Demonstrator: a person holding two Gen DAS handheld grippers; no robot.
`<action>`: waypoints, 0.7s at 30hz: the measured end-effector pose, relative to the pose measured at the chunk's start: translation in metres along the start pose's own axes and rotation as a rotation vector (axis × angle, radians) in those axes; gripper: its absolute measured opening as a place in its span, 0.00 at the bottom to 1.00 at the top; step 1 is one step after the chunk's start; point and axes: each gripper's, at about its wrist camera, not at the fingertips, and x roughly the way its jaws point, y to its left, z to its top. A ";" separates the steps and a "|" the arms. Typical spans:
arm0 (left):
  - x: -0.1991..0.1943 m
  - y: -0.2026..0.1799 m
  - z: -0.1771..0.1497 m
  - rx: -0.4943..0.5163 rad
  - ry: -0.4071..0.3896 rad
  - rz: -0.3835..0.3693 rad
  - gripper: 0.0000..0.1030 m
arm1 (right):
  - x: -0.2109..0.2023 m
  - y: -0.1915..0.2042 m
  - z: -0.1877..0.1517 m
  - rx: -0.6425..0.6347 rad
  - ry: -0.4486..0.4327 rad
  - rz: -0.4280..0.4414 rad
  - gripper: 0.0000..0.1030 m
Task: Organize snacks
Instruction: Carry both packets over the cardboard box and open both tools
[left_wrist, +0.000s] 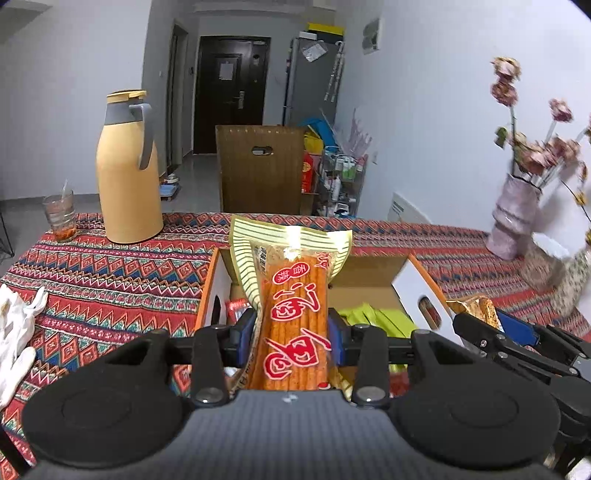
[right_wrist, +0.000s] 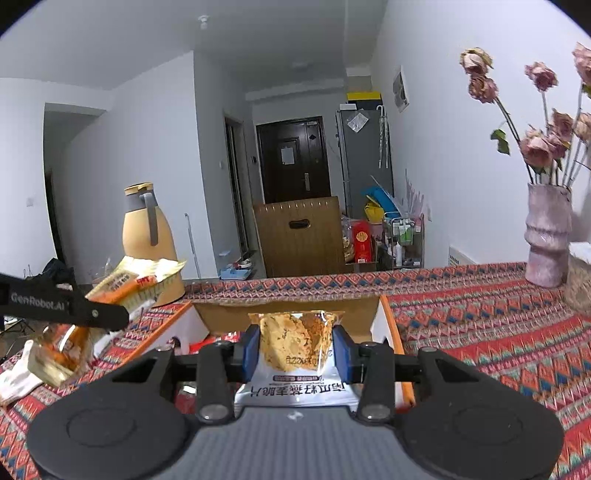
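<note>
While above the box (left_wrist: 373, 269) rim (both packets clamped), open tabletop (right_wrist: 498, 332) rightward.

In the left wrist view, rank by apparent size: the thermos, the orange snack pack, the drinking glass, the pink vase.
1. Thermos.
2. Orange snack pack, though it sits right at the camera, so its real size is unsure.
3. Pink vase.
4. Drinking glass, clearly smallest.

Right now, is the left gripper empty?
No, the left gripper is clamped on an orange spicy-strip packet above the open box.
</note>
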 end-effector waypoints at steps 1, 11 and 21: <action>0.006 0.002 0.003 -0.006 0.000 0.002 0.39 | 0.007 0.002 0.004 -0.003 0.003 0.002 0.39; 0.059 0.013 0.010 -0.029 -0.050 0.044 0.39 | 0.075 0.016 0.012 0.007 0.050 -0.001 0.39; 0.088 0.022 -0.006 -0.022 -0.030 0.081 0.39 | 0.101 0.019 -0.013 -0.018 0.101 -0.002 0.39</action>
